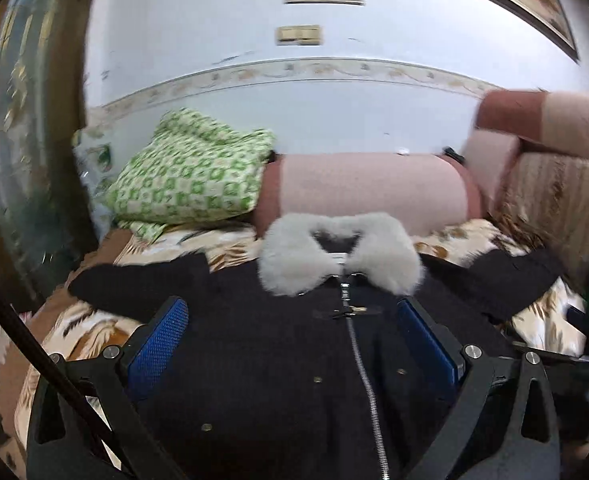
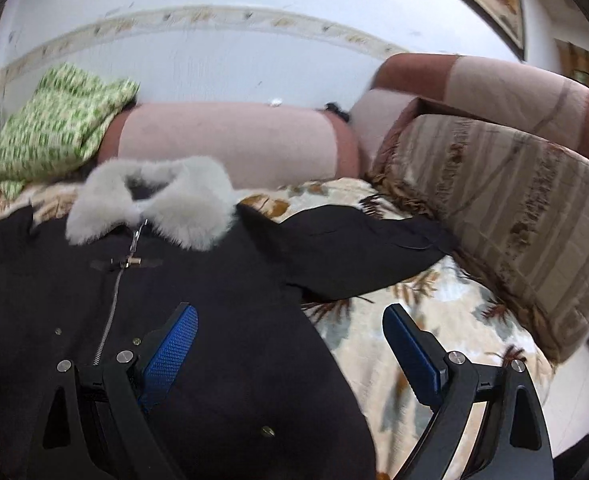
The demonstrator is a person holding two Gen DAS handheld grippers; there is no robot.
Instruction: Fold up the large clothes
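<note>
A black coat [image 1: 278, 344] with a grey fur collar [image 1: 334, 252] and a silver zip lies front up on a sofa, sleeves spread to both sides. My left gripper [image 1: 294, 312] is open above the coat's chest, its blue pads either side of the zip. The coat also shows in the right wrist view [image 2: 222, 288], with its right sleeve [image 2: 358, 248] stretched toward the sofa back. My right gripper [image 2: 290, 316] is open over the coat's right edge, one finger over the coat, the other over the sofa cover.
A leaf-patterned cover [image 2: 426, 320] lies on the sofa seat. A pink bolster [image 1: 366, 188] and a green checked pillow [image 1: 186, 176] sit behind the collar. A striped back cushion [image 2: 506, 208] runs along the right. A dark cabinet [image 1: 26, 140] stands at the left.
</note>
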